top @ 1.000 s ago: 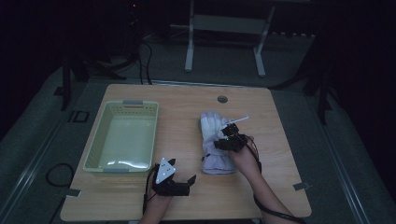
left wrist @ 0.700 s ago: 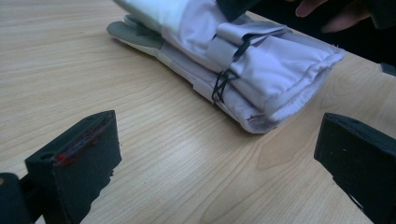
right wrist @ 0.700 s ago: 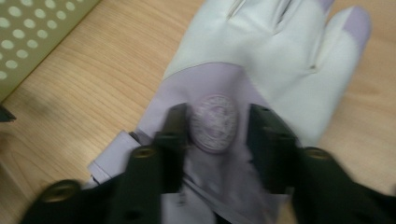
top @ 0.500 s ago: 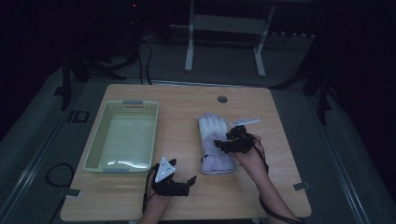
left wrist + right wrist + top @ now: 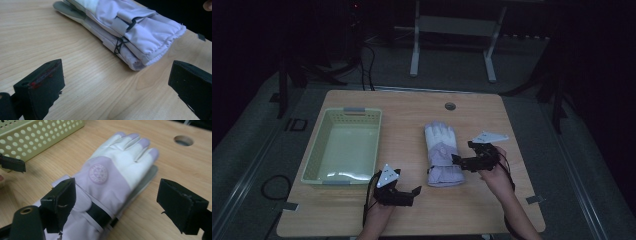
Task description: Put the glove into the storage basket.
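Between spread right gripper point(image 5: 117, 202) fingers: glove point(image 5: 112, 177), untouched; left gripper point(image 5: 110, 85) fingers apart, glove ahead.

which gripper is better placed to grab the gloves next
Probably the right. The right gripper hangs open right at the cuff end of the stacked gloves, jaws already straddling them in its own view. The left gripper is also open but sits nearer the table's front edge, apart from the gloves.
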Action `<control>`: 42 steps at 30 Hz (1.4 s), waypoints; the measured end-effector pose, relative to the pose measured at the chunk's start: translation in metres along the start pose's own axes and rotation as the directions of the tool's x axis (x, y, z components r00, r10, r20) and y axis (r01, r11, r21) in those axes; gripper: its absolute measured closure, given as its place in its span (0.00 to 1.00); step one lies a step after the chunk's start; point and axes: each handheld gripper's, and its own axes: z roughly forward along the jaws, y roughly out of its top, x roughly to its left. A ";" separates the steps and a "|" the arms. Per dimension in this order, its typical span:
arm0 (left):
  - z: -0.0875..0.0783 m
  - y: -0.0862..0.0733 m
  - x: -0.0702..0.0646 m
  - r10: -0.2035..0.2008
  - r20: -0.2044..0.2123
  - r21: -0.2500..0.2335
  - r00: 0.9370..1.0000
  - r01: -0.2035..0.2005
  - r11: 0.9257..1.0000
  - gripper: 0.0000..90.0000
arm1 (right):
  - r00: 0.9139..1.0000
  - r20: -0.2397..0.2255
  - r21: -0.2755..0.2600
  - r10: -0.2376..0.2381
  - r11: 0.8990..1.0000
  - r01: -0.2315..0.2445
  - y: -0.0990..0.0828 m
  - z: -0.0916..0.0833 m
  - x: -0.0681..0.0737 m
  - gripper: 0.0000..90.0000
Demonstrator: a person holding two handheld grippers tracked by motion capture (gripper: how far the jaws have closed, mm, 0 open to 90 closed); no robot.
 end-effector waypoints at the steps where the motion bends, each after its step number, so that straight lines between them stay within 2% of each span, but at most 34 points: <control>1: 0.000 0.002 -0.001 0.004 -0.003 0.012 1.000 -0.004 1.000 0.01 | 1.000 -0.007 -0.010 -0.003 1.000 0.003 -0.002 -0.003 -0.003 0.18; 2: 0.000 0.002 -0.001 0.004 -0.003 0.012 1.000 -0.004 1.000 0.01 | 1.000 -0.007 -0.010 -0.003 1.000 0.003 -0.002 -0.003 -0.003 0.18; 4: 0.004 0.010 -0.003 0.009 0.015 0.049 1.000 -0.009 0.999 0.01 | 1.000 -0.015 -0.023 -0.012 1.000 0.012 -0.008 -0.010 -0.009 0.18; 6: 0.007 0.016 -0.004 -0.007 0.029 0.074 1.000 0.005 0.997 0.01 | 1.000 0.007 -0.034 -0.030 0.999 0.031 -0.014 -0.014 -0.013 0.17; 8: 0.008 0.022 -0.004 -0.023 0.055 0.072 0.998 0.019 0.997 0.01 | 0.999 0.016 -0.037 -0.029 0.999 0.030 -0.016 -0.015 -0.014 0.17; 9: 0.010 0.027 -0.004 -0.026 0.069 0.075 0.997 0.021 0.997 0.01 | 1.000 0.023 -0.033 -0.020 0.999 0.021 -0.017 -0.015 -0.016 0.18; 11: 0.014 0.033 -0.005 -0.010 0.086 0.074 0.996 0.004 0.997 0.01 | 0.999 0.017 -0.021 0.039 0.999 -0.039 -0.020 -0.012 -0.020 0.16; 12: 0.016 0.037 -0.006 0.001 0.087 0.070 0.996 -0.007 0.997 0.01 | 0.999 0.017 -0.021 0.039 0.999 -0.039 -0.020 -0.012 -0.020 0.16; 14: 0.020 0.044 -0.007 0.003 0.095 0.057 0.995 -0.008 0.998 0.01 | 0.997 0.030 -0.004 0.072 0.997 -0.072 -0.021 -0.009 -0.021 0.14; 15: 0.026 0.051 -0.006 0.000 0.097 0.054 0.995 -0.005 0.999 0.01 | 0.994 0.052 -0.003 0.101 0.995 -0.101 -0.020 -0.004 -0.020 0.12; 16: 0.026 0.051 -0.006 0.000 0.097 0.054 0.995 -0.005 0.999 0.01 | 0.994 0.052 -0.003 0.101 0.995 -0.101 -0.020 -0.004 -0.020 0.12; 17: 0.030 0.054 -0.005 0.000 0.094 0.054 0.996 -0.006 0.999 0.01 | 0.990 0.038 0.003 0.137 0.991 -0.137 -0.018 0.001 -0.020 0.12; 18: 0.033 0.057 -0.004 -0.006 0.089 0.057 0.996 0.001 0.998 0.01 | 0.990 0.038 0.003 0.137 0.991 -0.137 -0.018 0.001 -0.020 0.12; 19: 0.038 0.062 -0.002 -0.011 0.091 0.058 0.996 0.006 0.998 0.01 | 0.987 0.041 -0.001 0.156 0.988 -0.156 -0.017 0.004 -0.020 0.12; 20: 0.041 0.064 -0.001 -0.014 0.089 0.059 0.996 0.009 0.998 0.01 | 0.985 0.022 0.007 0.169 0.986 -0.169 -0.015 0.008 -0.020 0.12; 24: 0.054 0.078 0.006 -0.044 0.063 0.082 0.997 0.038 0.996 0.01 | 0.985 0.013 0.009 0.171 0.985 -0.171 -0.010 0.018 -0.018 0.16; 25: 0.057 0.082 0.007 -0.053 0.047 0.095 0.997 0.048 0.994 0.01 | 0.987 0.016 0.010 0.162 0.987 -0.163 -0.008 0.025 -0.017 0.21; 26: 0.057 0.083 0.007 -0.064 0.049 0.099 0.997 0.059 0.993 0.01 | 0.987 0.016 0.010 0.162 0.987 -0.163 -0.008 0.025 -0.017 0.21; 27: 0.057 0.083 0.007 -0.086 0.074 0.102 0.994 0.078 0.992 0.01 | 0.987 0.020 0.015 0.159 0.987 -0.160 -0.008 0.030 -0.017 0.23; 29: 0.056 0.082 0.006 -0.083 0.077 0.107 0.994 0.075 0.991 0.02 | 0.987 0.015 0.021 0.158 0.987 -0.158 -0.009 0.036 -0.018 0.25; 30: 0.055 0.080 0.004 -0.085 0.062 0.114 0.994 0.077 0.991 0.02 | 0.987 0.015 0.021 0.158 0.987 -0.158 -0.009 0.036 -0.018 0.25; 31: 0.054 0.078 0.003 -0.100 0.052 0.116 0.994 0.093 0.989 0.16 | 0.987 0.006 0.033 0.163 0.986 -0.163 -0.011 0.041 -0.019 0.26; 34: 0.055 0.067 0.001 -0.136 0.039 0.150 0.990 0.129 0.980 0.16 | 0.986 0.003 0.046 0.168 0.985 -0.168 -0.013 0.045 -0.019 0.30; 35: 0.056 0.062 0.002 -0.171 0.052 0.171 0.984 0.160 0.972 0.17 | 0.984 -0.007 0.052 0.180 0.982 -0.179 -0.015 0.047 -0.019 0.30; 36: 0.057 0.057 0.003 -0.206 0.048 0.189 0.977 0.194 0.963 0.17 | 0.982 -0.013 0.055 0.189 0.981 -0.188 -0.016 0.048 -0.019 0.33; 37: 0.059 0.053 0.003 -0.219 0.050 0.208 0.975 0.204 0.957 0.17 | 0.977 -0.020 0.068 0.213 0.975 -0.211 -0.020 0.051 -0.020 0.33; 38: 0.060 0.050 0.002 -0.220 0.045 0.224 0.975 0.205 0.953 0.17 | 0.977 -0.020 0.068 0.213 0.975 -0.211 -0.020 0.051 -0.020 0.33; 39: 0.061 0.047 0.001 -0.226 0.039 0.229 0.973 0.211 0.950 0.17 | 0.972 -0.027 0.074 0.232 0.970 -0.230 -0.021 0.052 -0.022 0.34; 41: 0.065 0.043 0.001 -0.241 0.046 0.254 0.969 0.222 0.941 0.18 | 0.962 -0.064 0.091 0.265 0.962 -0.259 -0.025 0.056 -0.025 0.41; 42: 0.067 0.042 0.001 -0.249 0.051 0.262 0.967 0.228 0.938 0.18 | 0.962 -0.064 0.091 0.265 0.962 -0.259 -0.025 0.056 -0.025 0.41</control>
